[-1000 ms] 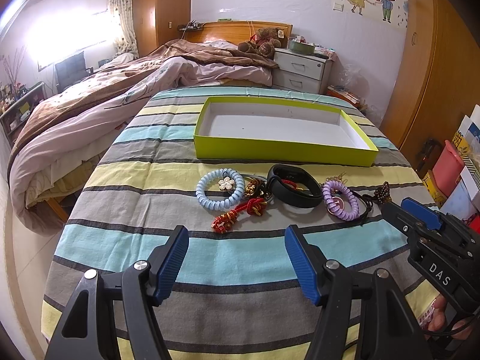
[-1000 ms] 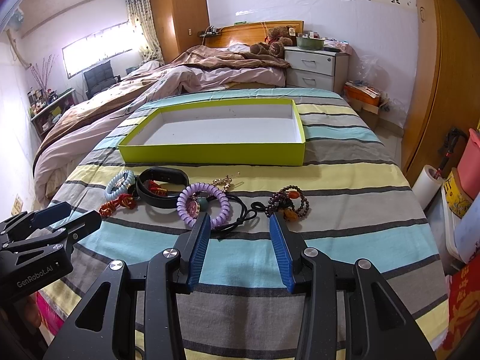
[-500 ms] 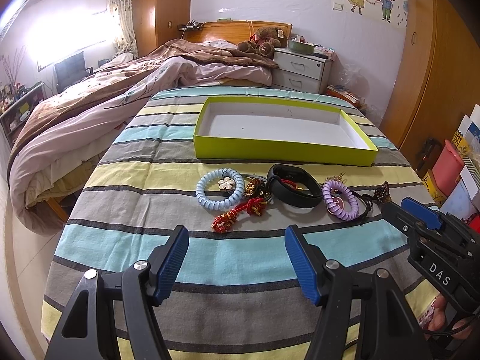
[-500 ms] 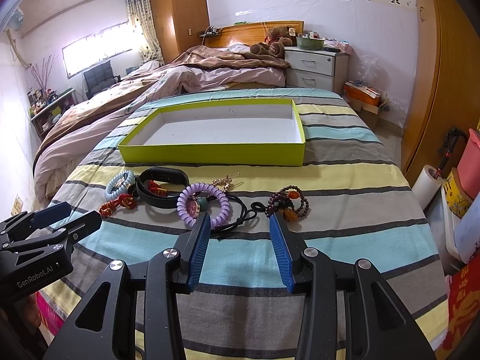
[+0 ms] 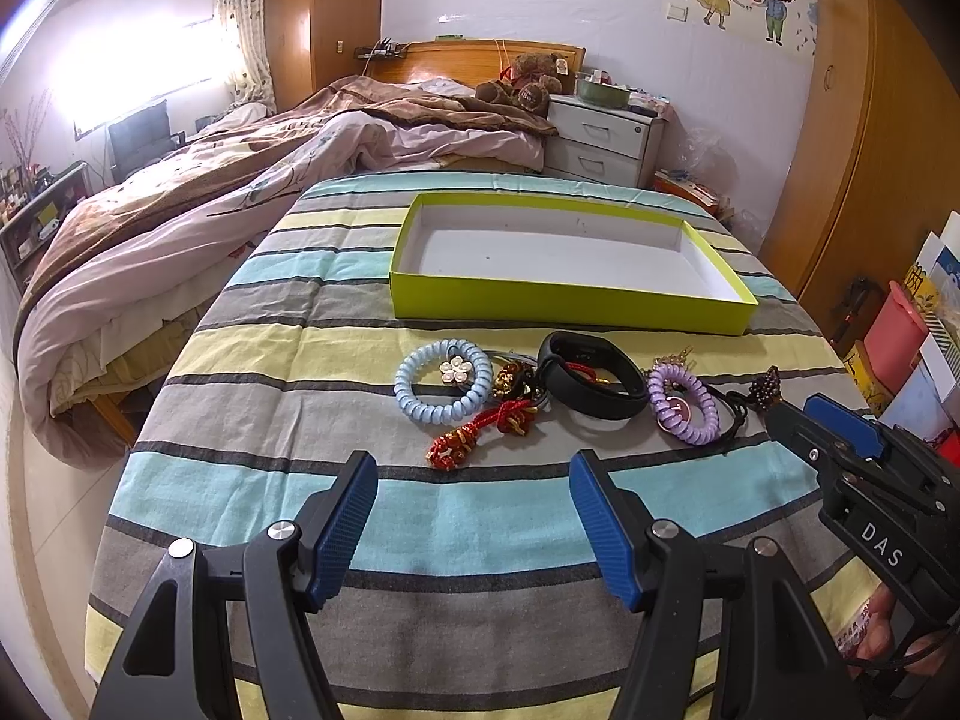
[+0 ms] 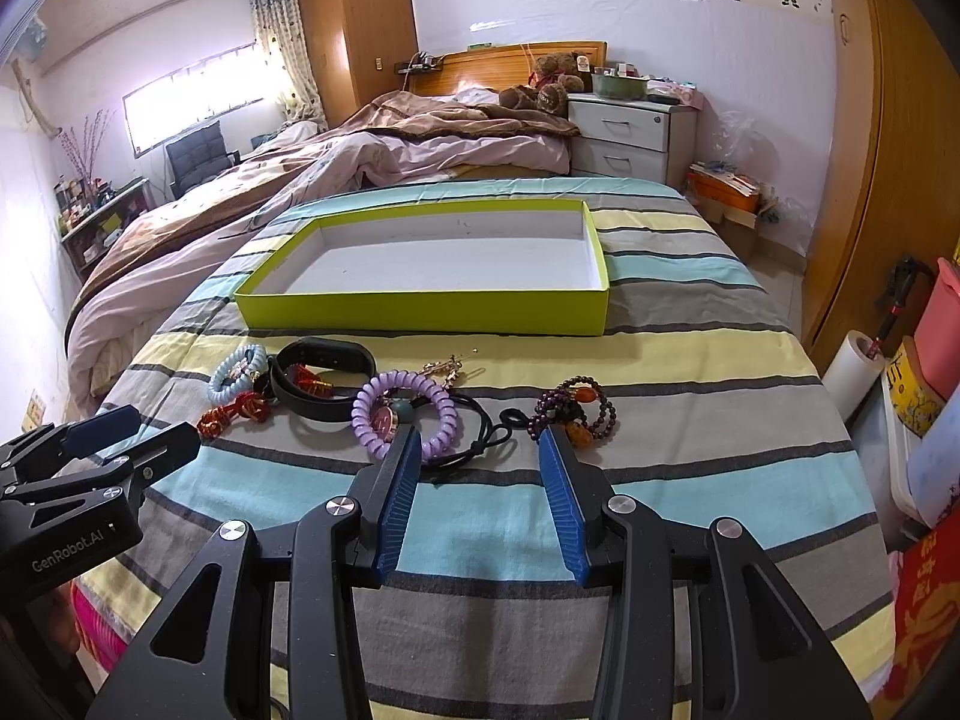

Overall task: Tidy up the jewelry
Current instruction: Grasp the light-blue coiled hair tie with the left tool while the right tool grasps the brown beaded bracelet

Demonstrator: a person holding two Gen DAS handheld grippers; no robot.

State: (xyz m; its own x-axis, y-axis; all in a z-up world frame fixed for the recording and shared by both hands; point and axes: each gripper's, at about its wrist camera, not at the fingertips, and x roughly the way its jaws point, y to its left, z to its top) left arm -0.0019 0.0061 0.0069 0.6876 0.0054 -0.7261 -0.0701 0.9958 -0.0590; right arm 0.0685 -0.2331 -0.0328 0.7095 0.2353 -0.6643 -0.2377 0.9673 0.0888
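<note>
both tongs (image 5: 473,468) (image 6: 477,441) agape; jewelry (image 5: 576,393) before tray (image 5: 564,303) edge.

Your left hand-held gripper (image 5: 473,516) hovers level with its blue-padded fingers (image 5: 345,519) spread wide, nothing between them. Your right hand-held gripper (image 6: 477,495) sits alongside it, fingers (image 6: 561,504) parted more narrowly, also holding nothing.

striped cloth (image 5: 252,480) | green box (image 5: 564,303) | blue coil (image 5: 443,384), black band (image 5: 591,387), purple coil (image 5: 684,402)
</note>
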